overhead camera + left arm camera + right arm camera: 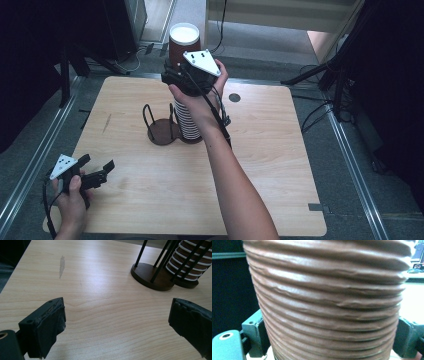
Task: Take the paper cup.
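Brown ribbed paper makes the wall of the cup (181,42) that the right tongs (176,75) hold. The cup stands upright, raised above the far middle of the bench (280,165), and its white inside is seen from the high view. In the right gripper view the ribbed wall of the cup (329,305) is very close, and one black jaw presses on each side of it, so these tongs are clamped on the cup. The right hand (200,92) grips the tool from below, with the grey three-cornered plate (202,61) on top.

Directly under the raised cup there is a stack of cups (187,120) with white rims, standing on a dark round base. Whether the held cup touches the top of the stack, I cannot tell, because the hand covers this place. Just beside the stack, on its left, stands an empty holder (161,127) of thin black wires on a dark round base; the two bases touch or almost touch.

The left tongs (102,172) are near the left front corner of the bench, well apart from the holder. Their jaws are wide apart with nothing between them, over the bare light wood, as the left gripper view shows. The left hand (72,200) holds them low.
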The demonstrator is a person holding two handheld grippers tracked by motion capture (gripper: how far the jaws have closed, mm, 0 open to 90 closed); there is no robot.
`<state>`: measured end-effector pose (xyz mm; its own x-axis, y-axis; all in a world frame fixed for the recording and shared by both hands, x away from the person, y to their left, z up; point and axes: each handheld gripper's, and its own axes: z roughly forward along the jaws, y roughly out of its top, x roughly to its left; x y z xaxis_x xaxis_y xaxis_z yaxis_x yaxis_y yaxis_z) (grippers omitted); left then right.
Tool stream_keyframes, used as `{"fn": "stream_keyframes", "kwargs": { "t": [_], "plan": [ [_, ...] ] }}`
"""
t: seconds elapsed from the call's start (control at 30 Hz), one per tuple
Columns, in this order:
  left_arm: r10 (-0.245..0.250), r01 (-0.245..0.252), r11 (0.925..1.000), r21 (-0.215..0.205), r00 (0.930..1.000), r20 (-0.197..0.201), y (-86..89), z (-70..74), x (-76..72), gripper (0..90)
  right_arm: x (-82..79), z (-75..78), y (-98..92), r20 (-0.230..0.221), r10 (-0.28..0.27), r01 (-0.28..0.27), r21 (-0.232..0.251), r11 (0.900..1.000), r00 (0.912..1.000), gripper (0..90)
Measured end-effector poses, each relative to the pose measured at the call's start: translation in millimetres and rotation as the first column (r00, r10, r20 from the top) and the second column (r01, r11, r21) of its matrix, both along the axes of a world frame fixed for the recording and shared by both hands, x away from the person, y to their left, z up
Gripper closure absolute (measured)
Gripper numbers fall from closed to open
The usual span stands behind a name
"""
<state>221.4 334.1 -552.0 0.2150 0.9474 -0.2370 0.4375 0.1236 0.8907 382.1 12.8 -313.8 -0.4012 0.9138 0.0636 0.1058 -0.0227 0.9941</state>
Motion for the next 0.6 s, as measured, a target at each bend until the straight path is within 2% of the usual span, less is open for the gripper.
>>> {"fn": "stream_keyframes", "kwargs": {
  "t": [0.6],
  "plan": [
    [0.001,-0.001,1.0,0.004,1.0,-0.001,-0.3,0.1,0.0,1.9,-12.0,19.3,-21.6,0.03,-0.01,0.009,0.03,1.0,0.9995,10.0]
  ]
}}
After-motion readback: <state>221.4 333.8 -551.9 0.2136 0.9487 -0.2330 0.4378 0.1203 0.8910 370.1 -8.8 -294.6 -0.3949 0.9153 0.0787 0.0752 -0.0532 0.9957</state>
